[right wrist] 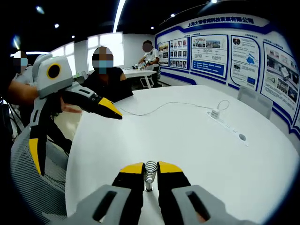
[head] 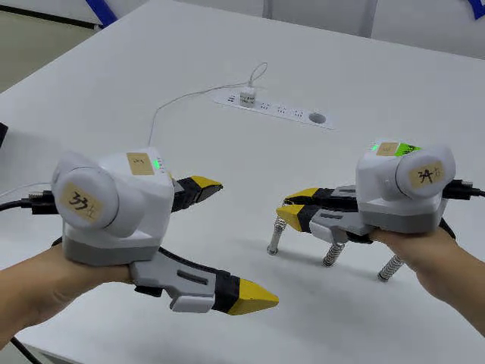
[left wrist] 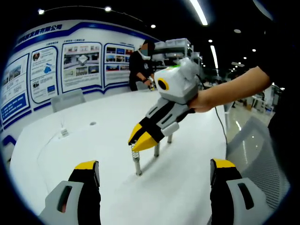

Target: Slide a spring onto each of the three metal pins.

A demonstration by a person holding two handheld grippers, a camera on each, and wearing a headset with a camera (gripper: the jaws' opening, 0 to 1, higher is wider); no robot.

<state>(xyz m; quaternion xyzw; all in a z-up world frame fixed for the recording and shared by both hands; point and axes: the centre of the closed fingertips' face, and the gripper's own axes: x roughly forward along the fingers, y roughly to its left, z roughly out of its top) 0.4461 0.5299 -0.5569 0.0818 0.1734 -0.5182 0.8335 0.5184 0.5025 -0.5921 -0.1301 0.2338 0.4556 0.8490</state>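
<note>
Left tool [head: 235,241] wide apart, right tool [head: 294,207] tight on one spring [right wrist: 150,171] of three, on three pins [left wrist: 137,165]

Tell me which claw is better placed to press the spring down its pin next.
Probably the right claw: its jaws are shut on the spring on its pin. The left claw is wide open, apart from it.

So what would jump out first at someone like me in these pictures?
Most likely the two bulky white hand-held grippers with yellow-tipped jaws. The left gripper is at the near left with its jaws spread wide, and the right gripper is at the right, jaws closed on a spring. Under it, three thin pins stand on the white table, with a power strip further back.
</note>
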